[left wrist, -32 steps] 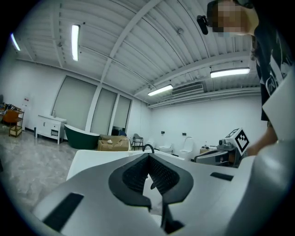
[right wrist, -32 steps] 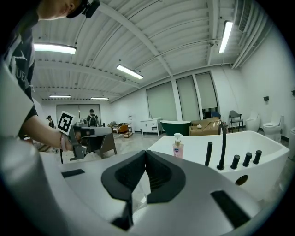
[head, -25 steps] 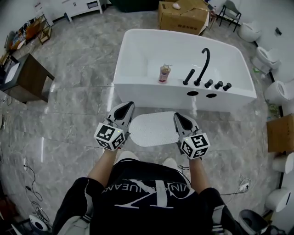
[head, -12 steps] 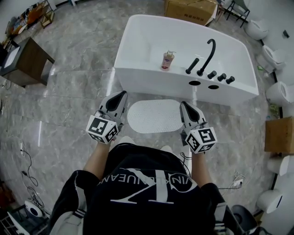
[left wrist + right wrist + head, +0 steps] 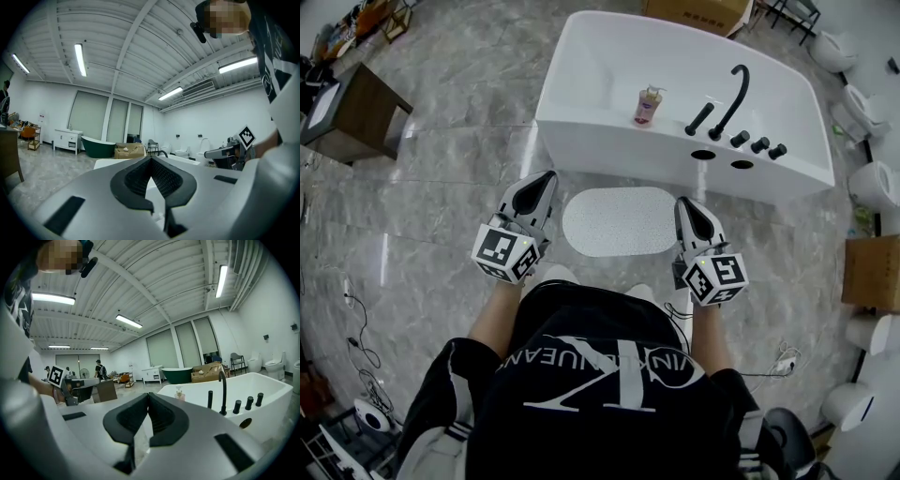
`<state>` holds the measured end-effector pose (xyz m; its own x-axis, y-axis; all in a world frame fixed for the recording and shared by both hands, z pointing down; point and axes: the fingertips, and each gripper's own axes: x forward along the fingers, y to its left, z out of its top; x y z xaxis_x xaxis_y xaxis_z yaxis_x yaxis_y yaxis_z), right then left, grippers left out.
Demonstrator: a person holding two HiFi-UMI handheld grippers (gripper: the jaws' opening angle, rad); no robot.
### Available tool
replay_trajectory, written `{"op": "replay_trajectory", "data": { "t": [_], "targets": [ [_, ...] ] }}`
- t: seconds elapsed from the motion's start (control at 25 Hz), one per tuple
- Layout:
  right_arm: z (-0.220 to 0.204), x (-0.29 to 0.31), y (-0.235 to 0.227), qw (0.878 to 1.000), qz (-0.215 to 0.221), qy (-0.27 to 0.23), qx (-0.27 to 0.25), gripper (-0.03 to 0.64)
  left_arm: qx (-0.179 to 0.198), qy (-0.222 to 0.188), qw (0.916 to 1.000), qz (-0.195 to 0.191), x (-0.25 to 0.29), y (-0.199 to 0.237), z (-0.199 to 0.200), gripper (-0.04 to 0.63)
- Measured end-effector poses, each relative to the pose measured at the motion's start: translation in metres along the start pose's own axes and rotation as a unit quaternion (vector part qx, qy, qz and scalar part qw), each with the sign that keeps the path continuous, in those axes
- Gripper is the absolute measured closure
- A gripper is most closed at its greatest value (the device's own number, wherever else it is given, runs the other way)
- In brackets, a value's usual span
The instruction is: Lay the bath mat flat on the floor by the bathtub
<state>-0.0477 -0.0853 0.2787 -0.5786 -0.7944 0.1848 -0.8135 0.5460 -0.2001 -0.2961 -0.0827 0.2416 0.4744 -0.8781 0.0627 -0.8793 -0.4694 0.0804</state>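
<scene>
The white oval bath mat (image 5: 619, 220) lies flat on the grey marble floor, just in front of the white bathtub (image 5: 581, 56). My left gripper (image 5: 546, 178) hovers beside the mat's left end, jaws shut and holding nothing. My right gripper (image 5: 682, 202) hangs by the mat's right end, also shut and empty. In the left gripper view the left gripper (image 5: 151, 159) has its jaw tips together and points level across the room. The right gripper (image 5: 148, 394) shows the same in the right gripper view, with the bathtub (image 5: 262, 390) ahead to its right.
A pink soap bottle (image 5: 649, 105) and a black faucet (image 5: 733, 94) stand on the tub's near rim. A wooden desk (image 5: 347, 117) is at the far left, toilets (image 5: 872, 183) and a cardboard box (image 5: 872, 272) along the right. Cables (image 5: 352, 328) trail on the floor at left.
Both grippers have drawn apart from the mat's ends and risen. The mat stays flat on the floor and now sits further ahead of me in the head view.
</scene>
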Motion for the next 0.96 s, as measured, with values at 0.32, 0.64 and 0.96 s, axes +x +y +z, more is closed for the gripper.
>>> {"op": "replay_trajectory", "data": {
  "t": [0.32,0.64,0.96],
  "targets": [
    [0.004,-0.002,-0.008,1.0,-0.023,-0.013,0.004,0.592,0.004,-0.012,0.9999,0.003,0.007,0.004,0.006,0.583],
    [0.007,-0.004,-0.019,0.999,-0.044,-0.019,0.007,0.592,0.015,-0.02,0.9989,0.039,0.008,0.016,0.01,0.583],
    [0.002,0.001,-0.021,0.999,-0.042,-0.017,0.013,0.592,0.021,-0.021,0.9977,0.061,0.007,0.029,0.01,0.583]
  ]
}}
